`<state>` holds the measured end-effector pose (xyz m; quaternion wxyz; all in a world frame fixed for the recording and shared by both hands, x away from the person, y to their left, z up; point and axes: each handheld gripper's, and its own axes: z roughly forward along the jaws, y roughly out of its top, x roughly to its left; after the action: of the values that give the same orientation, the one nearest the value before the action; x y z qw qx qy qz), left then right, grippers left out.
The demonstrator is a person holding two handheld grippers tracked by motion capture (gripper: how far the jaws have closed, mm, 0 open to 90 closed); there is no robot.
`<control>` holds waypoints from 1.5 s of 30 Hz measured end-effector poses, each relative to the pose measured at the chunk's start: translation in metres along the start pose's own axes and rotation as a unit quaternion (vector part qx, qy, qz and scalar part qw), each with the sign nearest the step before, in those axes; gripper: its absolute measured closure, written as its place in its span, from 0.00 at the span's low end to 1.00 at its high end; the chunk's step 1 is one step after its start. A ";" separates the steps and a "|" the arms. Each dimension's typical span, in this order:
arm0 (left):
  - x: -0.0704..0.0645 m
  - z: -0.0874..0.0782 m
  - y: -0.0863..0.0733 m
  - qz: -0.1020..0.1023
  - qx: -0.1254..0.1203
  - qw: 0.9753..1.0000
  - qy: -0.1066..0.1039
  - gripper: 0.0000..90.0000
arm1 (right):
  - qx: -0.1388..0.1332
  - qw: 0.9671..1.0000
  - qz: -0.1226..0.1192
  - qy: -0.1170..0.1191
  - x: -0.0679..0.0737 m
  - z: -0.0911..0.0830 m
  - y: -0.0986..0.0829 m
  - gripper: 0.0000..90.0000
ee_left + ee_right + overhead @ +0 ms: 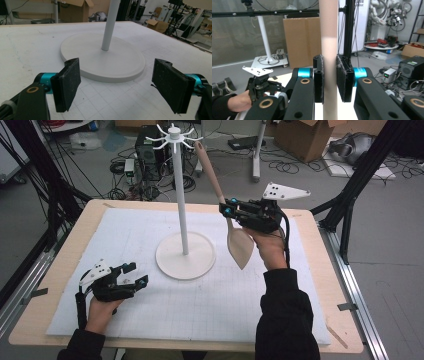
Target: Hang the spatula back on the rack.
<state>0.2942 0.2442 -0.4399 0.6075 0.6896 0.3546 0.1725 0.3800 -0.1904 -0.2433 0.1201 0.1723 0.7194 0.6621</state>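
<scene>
The right tongs (227, 209) are gripping a wooden spoon (239, 246) by its handle, just right of the white stand (183, 215), which is sitting in the middle of the table (65, 250). The spoon is hanging nearly upright: its bowl is pointing down, clear of the mat (125, 235) and just beside the stand's round base, while the handle's end is reaching up close to the ring of hooks (173, 136) at the stand's top. Holding it this way looks meant for hanging the spoon on a hook, or for lifting it off one; the frames are not settling which. In the right gripper view the two pads (343, 77) are pressing on either side of the pale handle (328, 50), which is running straight up between them.

The left tongs (138, 274) are resting low on the mat, near the stand's base on its left, with the jaws spread wide and holding nothing. In the left gripper view they (116, 85) are pointing at the base (102, 60) and pole, perhaps waiting to steady the stand. The spoon is staying well apart from them, on the stand's far side.
</scene>
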 end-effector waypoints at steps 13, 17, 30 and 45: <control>0.000 0.000 0.000 -0.001 -0.002 1.000 -0.001 0.26 | 0.017 1.000 0.000 0.004 -0.002 0.016 0.002 0.87; 0.000 0.000 0.000 0.000 -0.001 1.000 -0.001 0.26 | 0.024 1.000 0.002 0.001 -0.003 0.022 -0.001 0.87; 0.000 -0.001 0.001 0.000 -0.005 1.000 -0.001 0.26 | 0.030 0.999 0.020 -0.001 0.001 0.026 -0.014 0.70; -0.003 0.003 0.001 0.008 -0.010 1.000 -0.012 0.21 | 0.123 0.978 -0.026 -0.166 0.024 -0.029 -0.086 0.22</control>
<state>0.2943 0.2400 -0.4390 0.6170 0.6884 0.3399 0.1725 0.3389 -0.2125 -0.3243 0.2325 0.2745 0.7699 0.5272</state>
